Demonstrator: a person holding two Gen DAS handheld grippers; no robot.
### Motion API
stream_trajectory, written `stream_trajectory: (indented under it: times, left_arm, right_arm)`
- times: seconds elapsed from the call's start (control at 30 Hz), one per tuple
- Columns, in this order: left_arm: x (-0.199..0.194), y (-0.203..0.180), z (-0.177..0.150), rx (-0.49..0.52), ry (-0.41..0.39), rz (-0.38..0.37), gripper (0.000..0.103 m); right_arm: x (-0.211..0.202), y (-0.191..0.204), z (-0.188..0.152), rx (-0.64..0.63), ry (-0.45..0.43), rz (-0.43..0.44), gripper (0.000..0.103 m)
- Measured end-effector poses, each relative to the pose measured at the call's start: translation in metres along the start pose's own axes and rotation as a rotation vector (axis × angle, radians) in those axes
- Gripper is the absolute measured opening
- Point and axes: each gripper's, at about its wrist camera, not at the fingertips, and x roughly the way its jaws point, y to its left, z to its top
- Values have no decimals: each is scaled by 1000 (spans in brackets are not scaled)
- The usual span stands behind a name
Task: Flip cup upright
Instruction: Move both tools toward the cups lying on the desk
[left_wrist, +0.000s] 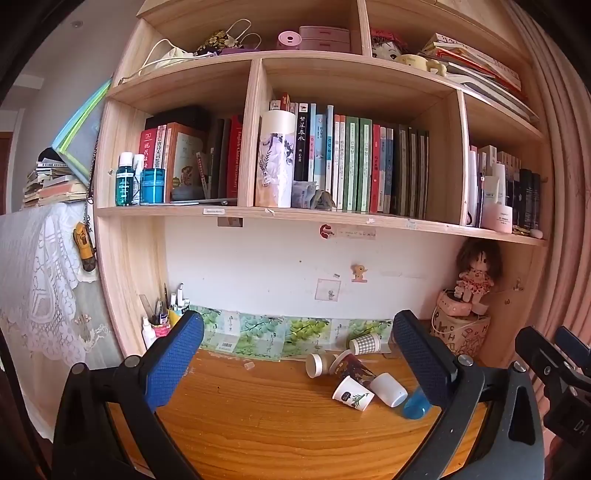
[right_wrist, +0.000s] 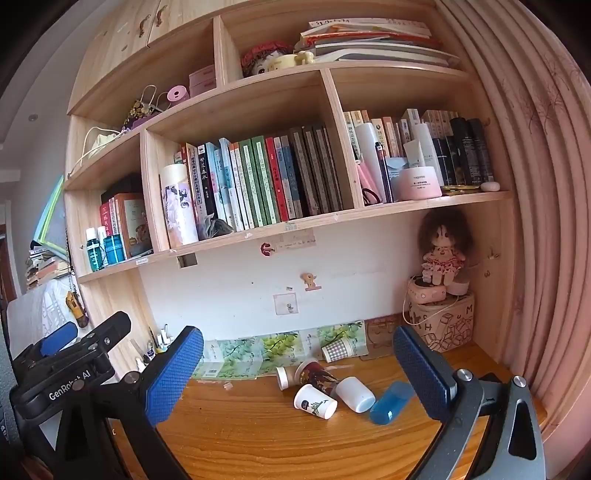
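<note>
Six cups tumbled on sides near worktop (right_wrist: 258, 435) back edge, toward right corner. Nearest: white paper cup (right_wrist: 315, 401), blue plastic cup (right_wrist: 391, 402). Light, thin-walled, crushable; pinch gently mid-wall. Left hand-held gripper (left_wrist: 295, 362) and right hand-held gripper (right_wrist: 297, 363) both released, hovering short.

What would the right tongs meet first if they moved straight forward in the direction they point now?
Probably nothing on the desk: the open right tongs aim above the tipped cups, so the dark patterned cup lies just below their line. Beyond stands the white wall. Depth is unclear.
</note>
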Motion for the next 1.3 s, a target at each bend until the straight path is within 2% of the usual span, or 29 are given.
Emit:
stream_trajectory:
  times: [0.23,0.8,1.0,1.3]
  left_arm:
    - [1,-2,-1,0,-3,4,102]
    - [-9,-23,-3,12,-5,40,102]
    - [-6,-41,-7,18,33,34,102]
    - [6,-66,-21,-19,142,5,102]
  right_arm:
    - [1,0,-1,1,-9,4,103]
    - [0,-26,2,44,-6,108,103]
    - [2,-46,1,69,27,131,103]
    - [9,-76,-7,88,88,148,103]
